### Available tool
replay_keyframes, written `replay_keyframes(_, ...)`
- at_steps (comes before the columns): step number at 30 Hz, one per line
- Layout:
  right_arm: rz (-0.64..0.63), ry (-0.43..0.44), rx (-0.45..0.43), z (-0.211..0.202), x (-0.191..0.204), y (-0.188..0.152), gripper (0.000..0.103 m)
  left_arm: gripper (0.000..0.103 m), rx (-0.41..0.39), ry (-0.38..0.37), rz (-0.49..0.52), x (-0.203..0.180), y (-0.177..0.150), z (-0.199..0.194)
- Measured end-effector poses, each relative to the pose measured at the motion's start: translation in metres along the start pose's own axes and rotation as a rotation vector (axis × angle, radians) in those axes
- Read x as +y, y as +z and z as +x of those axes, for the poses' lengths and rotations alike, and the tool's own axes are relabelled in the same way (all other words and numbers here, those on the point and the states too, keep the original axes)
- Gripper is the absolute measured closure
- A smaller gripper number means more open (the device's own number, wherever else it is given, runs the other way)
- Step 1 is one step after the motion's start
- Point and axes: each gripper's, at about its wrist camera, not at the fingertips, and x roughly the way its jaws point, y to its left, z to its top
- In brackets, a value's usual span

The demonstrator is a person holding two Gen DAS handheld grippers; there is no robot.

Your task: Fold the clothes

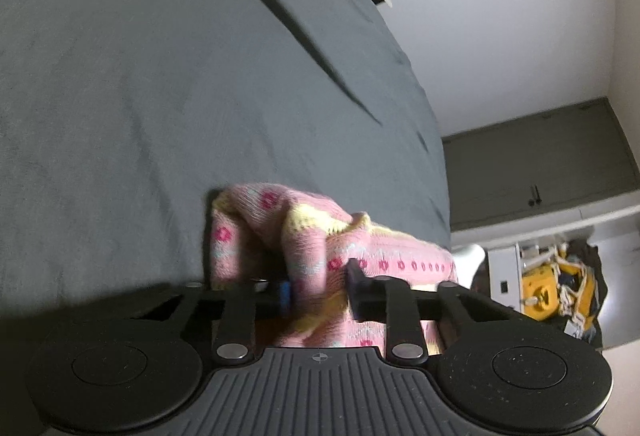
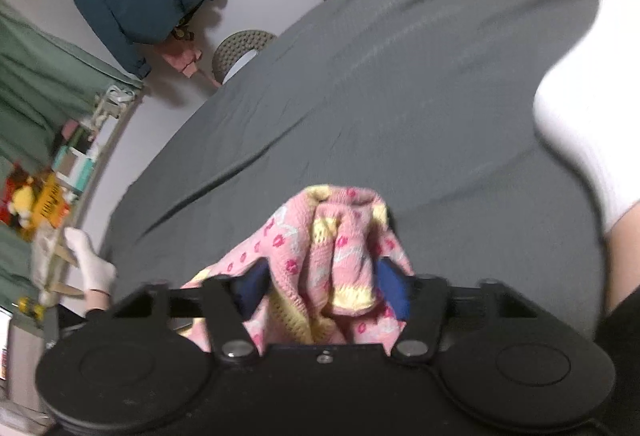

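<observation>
A pink knitted garment [image 1: 304, 236] with yellow bands and red flower dots is bunched between the jaws of my left gripper [image 1: 318, 284], which is shut on it above the grey bed sheet [image 1: 160, 75]. In the right wrist view the same pink garment [image 2: 344, 248] hangs in folds between blue pads [image 2: 390, 290], and my right gripper [image 2: 320, 292] is shut on it. Most of the garment is hidden below both grippers.
The grey bed sheet [image 2: 400, 75] fills the space ahead. A person's white-socked foot [image 2: 592, 95] rests on the bed at right, another socked foot [image 2: 90, 264] at left. A dark jacket [image 2: 128, 3] hangs on the wall. A cluttered shelf [image 1: 560, 284] stands past the bed edge.
</observation>
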Motion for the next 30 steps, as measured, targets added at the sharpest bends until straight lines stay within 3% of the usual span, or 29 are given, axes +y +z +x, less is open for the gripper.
replay_keyframes(2, 0.004, 0.018, -0.001, 0.004, -0.001, 0.0, 0.073, 0.09, -0.028, 0.018, 0.027, -0.004, -0.002, -0.002)
replay_keyframes(4, -0.028, 0.024, -0.017, 0.005, 0.003, 0.0, 0.078, 0.091, -0.078, 0.041, 0.107, -0.018, -0.005, -0.01)
replay_keyframes(9, -0.108, 0.036, -0.053, 0.0, 0.018, 0.003, 0.079, 0.091, -0.134, 0.108, 0.305, -0.049, -0.01, -0.021)
replay_keyframes(15, -0.114, -0.015, -0.061, 0.024, 0.01, 0.012, 0.079, 0.09, -0.085, 0.097, 0.278, -0.026, 0.003, -0.002)
replay_keyframes(17, -0.11, -0.019, -0.058, 0.026, 0.006, 0.015, 0.077, 0.09, -0.079, 0.064, 0.27, -0.022, 0.004, -0.006)
replay_keyframes(19, -0.099, -0.016, -0.022, 0.023, 0.004, 0.012, 0.06, 0.09, -0.07, 0.037, 0.261, -0.02, 0.003, -0.011)
replay_keyframes(21, -0.118, -0.008, 0.013, 0.016, 0.008, 0.003, 0.049, 0.089, -0.052, 0.017, 0.24, -0.017, 0.002, -0.014)
replay_keyframes(23, -0.137, -0.001, 0.049, 0.008, 0.011, -0.007, 0.038, 0.08, -0.033, 0.011, 0.202, -0.013, 0.0, -0.017)
replay_keyframes(27, -0.175, 0.015, 0.12, -0.006, 0.017, -0.026, 0.035, 0.064, -0.034, -0.013, 0.143, -0.007, -0.008, -0.025)
replay_keyframes(30, -0.204, 0.027, 0.173, -0.017, 0.022, -0.04, 0.038, 0.063, -0.032, -0.061, 0.164, -0.006, -0.016, -0.024)
